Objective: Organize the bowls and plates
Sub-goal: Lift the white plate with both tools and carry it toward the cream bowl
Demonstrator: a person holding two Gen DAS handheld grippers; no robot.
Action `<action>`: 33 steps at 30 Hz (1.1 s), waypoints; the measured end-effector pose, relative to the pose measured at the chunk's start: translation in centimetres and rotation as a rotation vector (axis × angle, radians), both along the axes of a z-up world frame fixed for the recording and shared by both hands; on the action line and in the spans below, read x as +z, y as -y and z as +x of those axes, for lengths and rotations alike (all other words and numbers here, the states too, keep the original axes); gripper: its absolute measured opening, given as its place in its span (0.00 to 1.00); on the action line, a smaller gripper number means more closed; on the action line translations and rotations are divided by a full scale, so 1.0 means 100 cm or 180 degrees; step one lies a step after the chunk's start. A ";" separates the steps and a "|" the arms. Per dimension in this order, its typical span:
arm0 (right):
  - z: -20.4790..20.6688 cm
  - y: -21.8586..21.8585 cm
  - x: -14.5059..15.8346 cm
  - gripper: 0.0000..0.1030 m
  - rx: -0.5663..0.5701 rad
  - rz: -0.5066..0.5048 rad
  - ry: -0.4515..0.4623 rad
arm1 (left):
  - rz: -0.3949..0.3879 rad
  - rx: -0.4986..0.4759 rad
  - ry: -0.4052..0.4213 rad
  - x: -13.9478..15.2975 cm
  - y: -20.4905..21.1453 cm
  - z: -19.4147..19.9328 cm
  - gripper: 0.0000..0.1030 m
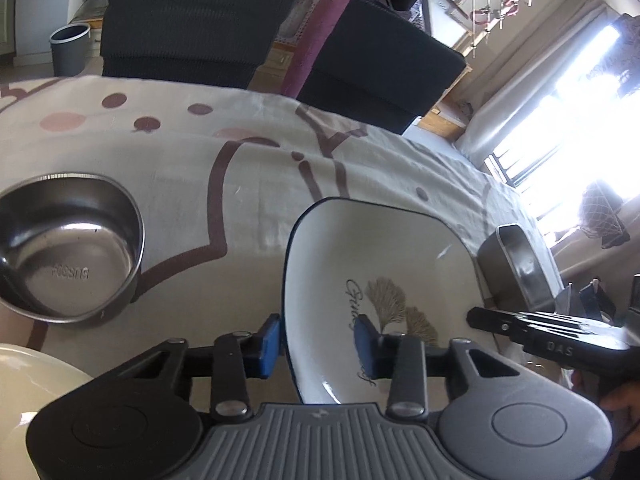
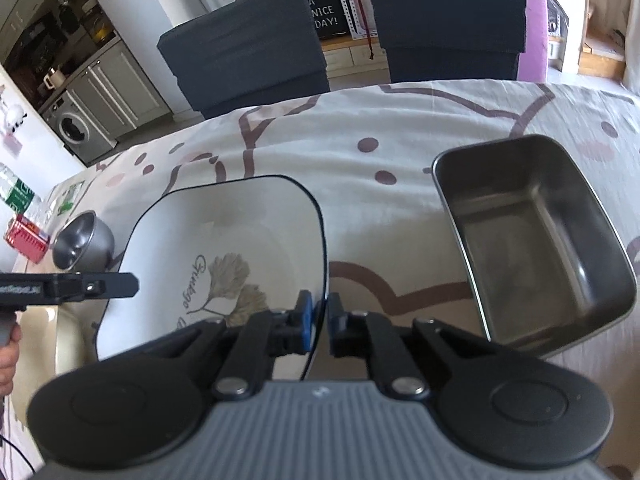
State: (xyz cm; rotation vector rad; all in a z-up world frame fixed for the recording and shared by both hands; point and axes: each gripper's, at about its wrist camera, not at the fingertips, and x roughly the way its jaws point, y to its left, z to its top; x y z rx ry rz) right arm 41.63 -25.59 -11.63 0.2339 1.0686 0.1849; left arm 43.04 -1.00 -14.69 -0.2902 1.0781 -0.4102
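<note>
Clamping the square white plate (image 2: 224, 236) by its right rim, the right hand-held gripper (image 2: 318, 320) is closed, while the left hand-held gripper (image 1: 318, 342) straddles the opposite rim, pads apart, over the cloth-covered bench (image 1: 248, 184).
</note>
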 end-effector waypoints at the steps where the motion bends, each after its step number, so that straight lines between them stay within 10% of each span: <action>1: 0.000 -0.001 0.000 0.11 0.0023 -0.0016 0.0007 | 0.0015 0.0014 -0.0009 -0.003 0.001 0.000 0.30; 6: 0.005 0.004 -0.006 0.11 -0.0024 0.0138 -0.0035 | 0.0059 0.0119 -0.0070 -0.015 0.000 0.000 0.16; 19: 0.002 -0.003 -0.008 0.11 0.0102 -0.0004 0.0018 | 0.0087 0.0236 0.0114 -0.012 0.005 -0.013 0.16; 33: -0.038 -0.001 0.068 0.10 -0.0023 0.0112 0.0412 | -0.0114 0.0326 0.0533 0.071 -0.003 -0.065 0.14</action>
